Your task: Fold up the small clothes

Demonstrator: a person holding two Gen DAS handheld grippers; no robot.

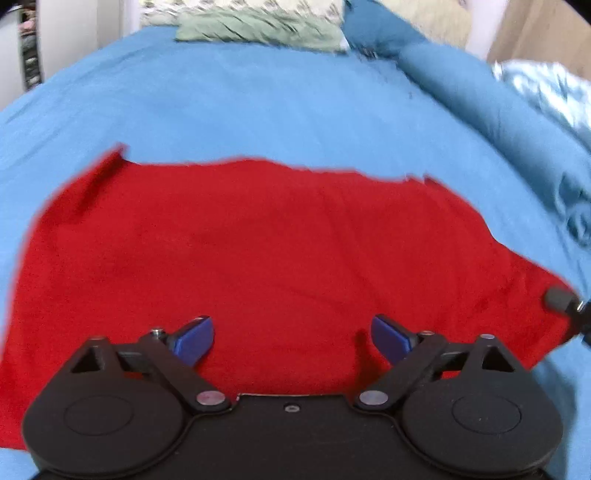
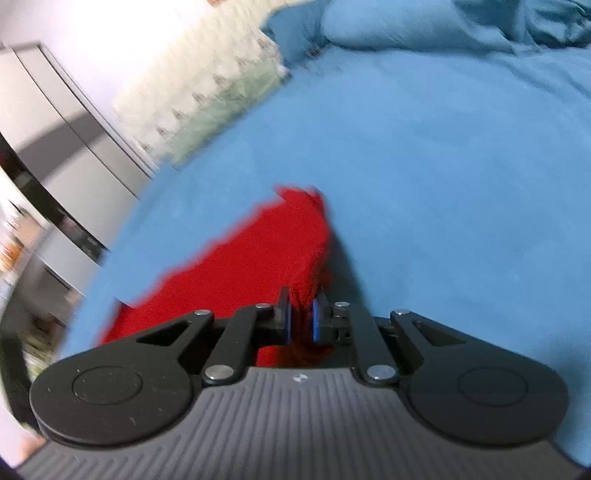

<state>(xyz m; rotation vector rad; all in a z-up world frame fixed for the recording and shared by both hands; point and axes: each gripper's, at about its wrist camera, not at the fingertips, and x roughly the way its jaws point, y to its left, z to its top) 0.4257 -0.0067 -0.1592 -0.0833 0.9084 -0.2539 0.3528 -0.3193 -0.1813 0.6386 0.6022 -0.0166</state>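
light: bright, even | shadows: soft | blur: motion, heavier right view | edges: fisheye-bent

Red cloth (image 1: 258,251) on blue bed (image 1: 258,110).

red cloth (image 1: 258,258) lower edge hidden behind left gripper (image 1: 291,338); green pillow (image 1: 258,22) blurred, cut off

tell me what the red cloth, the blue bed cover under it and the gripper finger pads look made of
The red cloth looks like a soft knit or fleecy fabric: matte, slightly fuzzy, bunching where the right gripper pinches it. The blue bed cover seems woven cotton-like sheeting, matte with shallow creases. The blue finger pads of the left gripper look like smooth rubber or plastic; blur leaves that open.
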